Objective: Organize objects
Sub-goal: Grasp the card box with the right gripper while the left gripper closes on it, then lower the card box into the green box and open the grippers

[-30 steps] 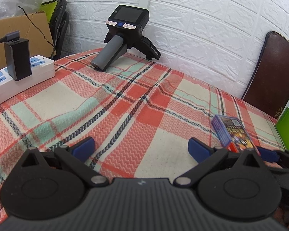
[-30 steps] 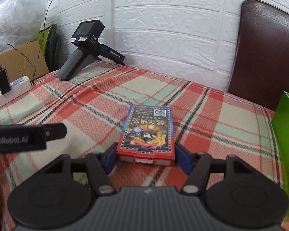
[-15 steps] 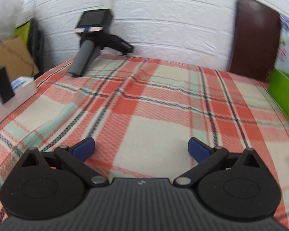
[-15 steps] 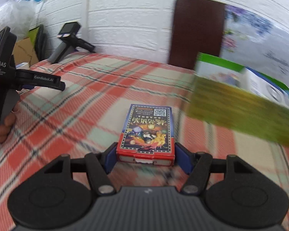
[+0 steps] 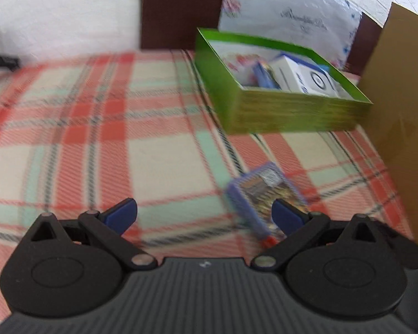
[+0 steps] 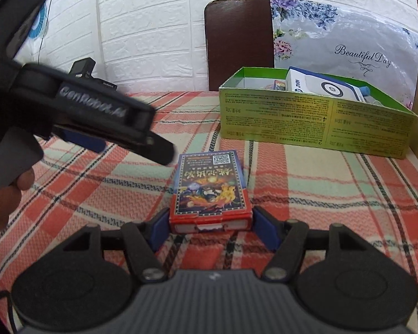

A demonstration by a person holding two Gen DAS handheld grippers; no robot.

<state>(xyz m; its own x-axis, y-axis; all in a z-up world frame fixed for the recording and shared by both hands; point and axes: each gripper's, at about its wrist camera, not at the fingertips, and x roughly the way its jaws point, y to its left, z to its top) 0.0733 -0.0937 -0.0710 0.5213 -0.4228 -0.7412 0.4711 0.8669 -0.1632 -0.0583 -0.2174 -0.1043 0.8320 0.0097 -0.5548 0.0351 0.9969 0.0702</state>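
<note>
A red and blue card box [image 6: 209, 186] lies on the plaid cloth [image 6: 320, 194], a short way in front of the open green box [image 6: 306, 122]. My right gripper [image 6: 210, 228] straddles its near end. Its jaws are opening, and a thin gap shows at the right pad [image 6: 264, 231]. The left gripper [image 6: 125, 142], held by a hand [image 6: 2, 194], reaches in from the left just above the card box. In the left wrist view, the left gripper [image 5: 203, 214] stands open with nothing between its fingers. There the blurred card box [image 5: 262, 192] sits behind its right fingertip.
The green box [image 5: 292, 111] holds a white and blue carton [image 6: 320, 86] and smaller items. A brown cardboard panel [image 5: 398, 97] stands at the right edge. Behind are a dark chair back [image 6: 239, 41], a flowered plastic bag [image 6: 348, 41] and a handheld device [image 6: 83, 68] by the wall.
Both views swung right, bringing the green box into sight. The right gripper carried the card box toward it, and its pads now stand slightly wider. The left gripper closed in beside it.
</note>
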